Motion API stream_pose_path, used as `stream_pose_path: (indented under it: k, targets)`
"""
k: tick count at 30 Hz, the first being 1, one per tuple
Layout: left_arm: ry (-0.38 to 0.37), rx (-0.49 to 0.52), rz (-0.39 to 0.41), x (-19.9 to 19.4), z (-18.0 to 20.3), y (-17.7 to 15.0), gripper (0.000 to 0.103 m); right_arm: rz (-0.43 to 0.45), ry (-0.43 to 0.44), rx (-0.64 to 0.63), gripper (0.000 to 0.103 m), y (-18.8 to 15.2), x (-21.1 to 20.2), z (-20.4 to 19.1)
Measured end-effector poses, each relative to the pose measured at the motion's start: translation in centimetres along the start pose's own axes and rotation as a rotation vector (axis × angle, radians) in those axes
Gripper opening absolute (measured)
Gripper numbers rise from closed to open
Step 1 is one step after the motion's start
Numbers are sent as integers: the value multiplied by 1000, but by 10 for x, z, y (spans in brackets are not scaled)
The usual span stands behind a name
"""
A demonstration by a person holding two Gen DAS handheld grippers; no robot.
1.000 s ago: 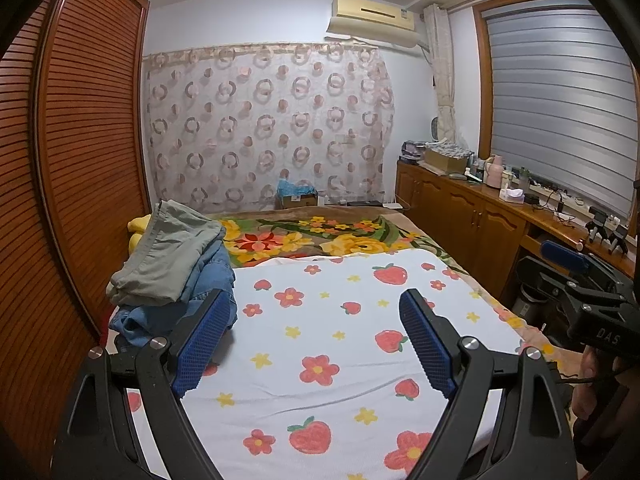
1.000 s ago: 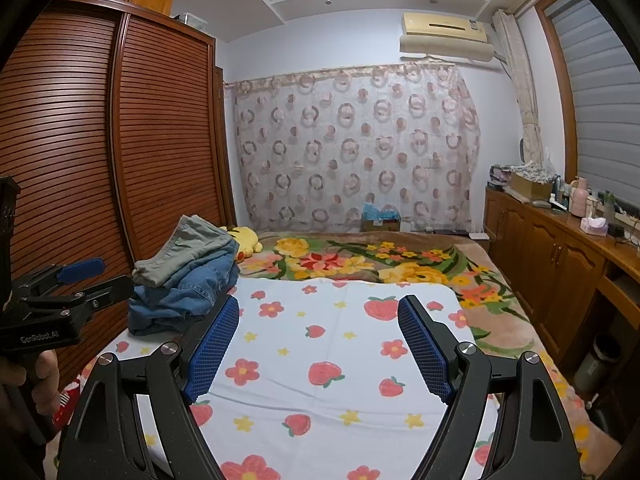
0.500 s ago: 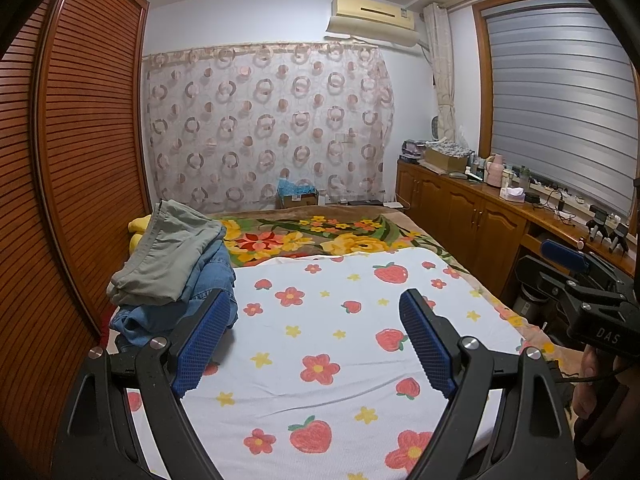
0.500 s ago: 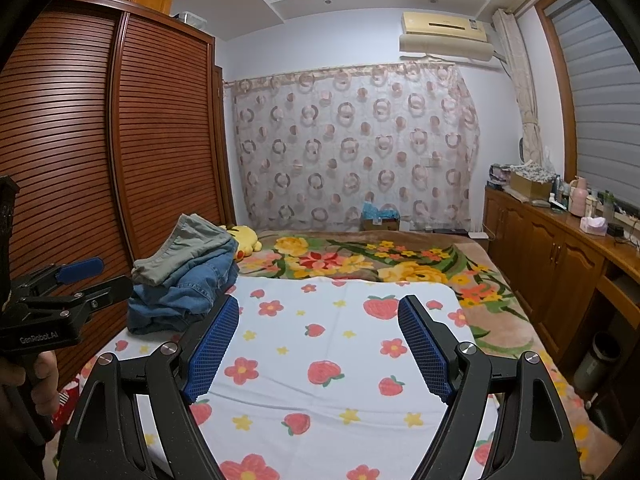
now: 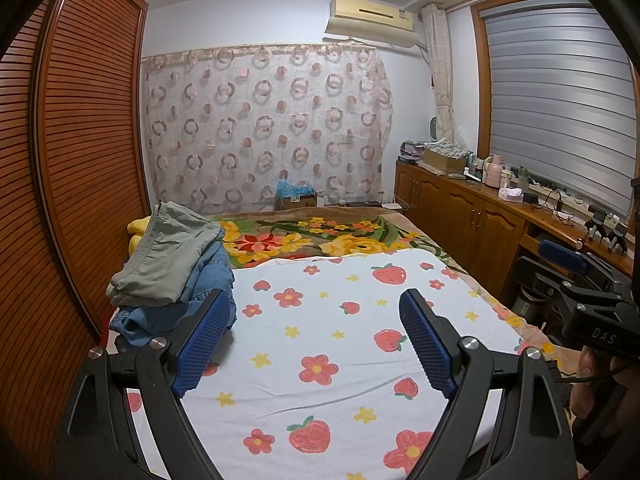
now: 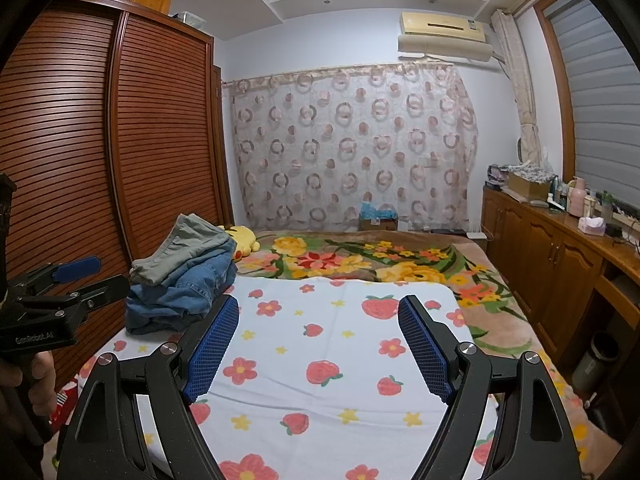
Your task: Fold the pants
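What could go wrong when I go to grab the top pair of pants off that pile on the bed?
The grey-green pants lie on top of the blue jeans, so the open left gripper might pinch both layers and drag the jeans along. The pile sits at the bed's edge beside the wardrobe; a tug could tip it off. The right gripper is open too.

Pants pile (image 5: 172, 268) on bed sheet (image 5: 320, 340), left side, near wardrobe (image 5: 72, 160).

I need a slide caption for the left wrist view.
Open left gripper above strawberry sheet; pile of pants at left.
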State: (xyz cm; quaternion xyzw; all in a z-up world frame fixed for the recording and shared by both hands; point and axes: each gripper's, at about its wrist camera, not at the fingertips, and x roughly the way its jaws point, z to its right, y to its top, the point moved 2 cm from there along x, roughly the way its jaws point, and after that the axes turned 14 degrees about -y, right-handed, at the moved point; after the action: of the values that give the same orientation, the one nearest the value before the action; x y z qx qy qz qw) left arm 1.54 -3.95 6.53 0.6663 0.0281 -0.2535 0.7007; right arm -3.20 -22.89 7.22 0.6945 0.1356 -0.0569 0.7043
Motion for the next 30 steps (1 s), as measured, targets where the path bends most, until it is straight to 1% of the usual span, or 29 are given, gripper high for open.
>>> stream_pose_path:
  k: [30]
  targets:
    - [-1, -1, 0, 0, 0, 0, 87, 1, 1, -2, 84, -3, -1, -1]
